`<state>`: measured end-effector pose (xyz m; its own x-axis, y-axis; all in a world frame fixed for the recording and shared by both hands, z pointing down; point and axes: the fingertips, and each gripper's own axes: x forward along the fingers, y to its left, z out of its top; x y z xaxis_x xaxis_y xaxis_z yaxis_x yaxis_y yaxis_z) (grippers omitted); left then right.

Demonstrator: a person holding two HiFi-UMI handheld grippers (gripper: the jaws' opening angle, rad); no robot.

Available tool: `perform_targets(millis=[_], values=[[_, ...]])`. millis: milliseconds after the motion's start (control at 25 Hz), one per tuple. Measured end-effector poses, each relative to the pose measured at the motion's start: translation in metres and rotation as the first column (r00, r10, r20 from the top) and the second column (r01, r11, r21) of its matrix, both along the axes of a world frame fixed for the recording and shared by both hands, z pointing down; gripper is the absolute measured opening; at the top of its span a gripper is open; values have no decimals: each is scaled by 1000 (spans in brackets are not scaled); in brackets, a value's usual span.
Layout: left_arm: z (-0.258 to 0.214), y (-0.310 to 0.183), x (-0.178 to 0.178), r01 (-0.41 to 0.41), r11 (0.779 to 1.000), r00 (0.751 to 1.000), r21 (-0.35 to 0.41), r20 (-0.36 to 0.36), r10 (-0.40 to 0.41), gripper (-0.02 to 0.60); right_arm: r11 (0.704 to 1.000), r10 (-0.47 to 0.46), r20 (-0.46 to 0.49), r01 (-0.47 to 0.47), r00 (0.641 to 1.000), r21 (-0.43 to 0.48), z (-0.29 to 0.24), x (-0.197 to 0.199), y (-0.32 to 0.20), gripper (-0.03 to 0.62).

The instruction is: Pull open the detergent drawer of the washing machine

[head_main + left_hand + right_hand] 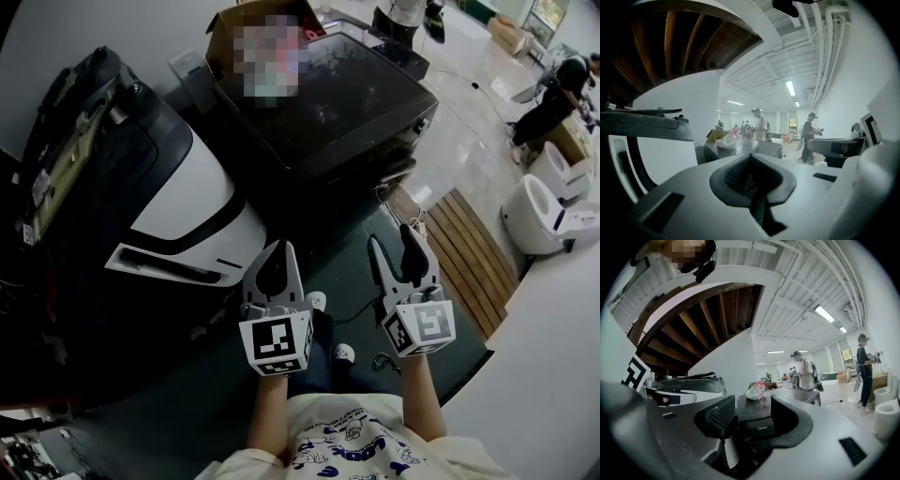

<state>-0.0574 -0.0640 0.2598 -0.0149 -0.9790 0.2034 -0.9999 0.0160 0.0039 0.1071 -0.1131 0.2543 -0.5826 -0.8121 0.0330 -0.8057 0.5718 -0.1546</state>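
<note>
Washing machine (328, 103) bears box (221, 30), perhaps holding bag (754, 392).

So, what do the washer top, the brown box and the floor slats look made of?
Washer top: a dark glossy panel, plastic or glass; it shows a sheen. Box: brown matte cardboard with open flaps. Slats: likely wood, as they are brown parallel boards.

Ceiling strips (790, 87) glare overhead (dark fisheye edges).
</note>
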Motion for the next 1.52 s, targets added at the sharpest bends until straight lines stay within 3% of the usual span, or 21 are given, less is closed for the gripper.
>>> perform_targets(millis=[600, 920, 1200, 1520], values=[[22, -117, -47, -79, 996, 997, -42, 3, 79, 14, 997, -3, 45, 6, 999, -72, 35, -63, -101, 241], [51, -155, -55, -129, 988, 992, -89, 0, 129, 14, 983, 7, 171, 24, 985, -180, 73, -80, -133, 241], [78, -178, -58, -160, 980, 987, -119, 5, 162, 14, 958, 42, 319, 53, 947, -283, 116, -89, -151, 241], [107, -194, -62, -177, 975, 984, -136, -17, 176, 14, 913, 77, 498, 140, 863, -384, 163, -100, -164, 239]])
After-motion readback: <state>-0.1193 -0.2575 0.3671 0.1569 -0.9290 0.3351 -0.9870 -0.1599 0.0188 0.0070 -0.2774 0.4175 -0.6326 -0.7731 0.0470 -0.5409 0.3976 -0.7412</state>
